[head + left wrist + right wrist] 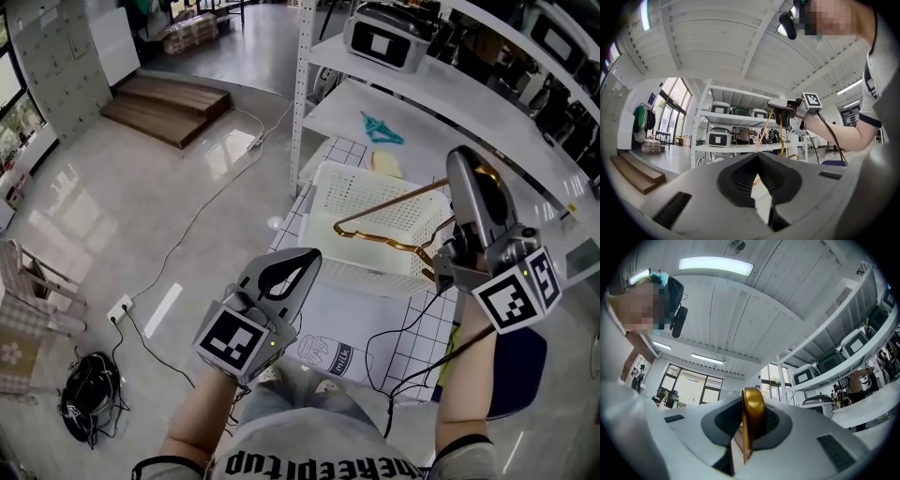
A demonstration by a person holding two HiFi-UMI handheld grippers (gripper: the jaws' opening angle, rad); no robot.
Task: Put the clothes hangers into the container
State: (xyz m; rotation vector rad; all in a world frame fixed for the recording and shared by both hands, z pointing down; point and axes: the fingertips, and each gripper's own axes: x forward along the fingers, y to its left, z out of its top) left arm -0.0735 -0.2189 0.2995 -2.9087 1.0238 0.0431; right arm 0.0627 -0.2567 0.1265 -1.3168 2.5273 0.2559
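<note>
A white shelf rack point(302, 94) stands at the far side of the table point(412, 328), which is covered with a white cloth marked in a dark grid. A white basket point(366, 192) with perforated walls sits on the table's far edge, close against the rack, with its open top facing up.

A gold hanger point(389, 201) is held over that open top. In the head view, its two thin arms reach left from the right gripper point(469, 169) across the basket's inside, and its far corner lies over the basket's left half. I cannot tell whether the wire touches the basket's rim or floor.

The right gripper is above the basket's right rim, pointing away from the person and slightly upward. Its jaws are clamped on the hanger's hook point(752, 420), which stands edge-on between the dark pads in the right gripper view, with the rest of the hanger hanging below the jaws.

The left gripper point(314, 255) is near the table's front left corner, well apart from the basket and the gold hanger. Its jaw tips meet, with nothing between them. In the left gripper view, the gold wire appears beyond those tips, running up to the right gripper.

A small blue-green hanger point(382, 128) lies on a rack shelf behind the basket, apart from both grippers.
</note>
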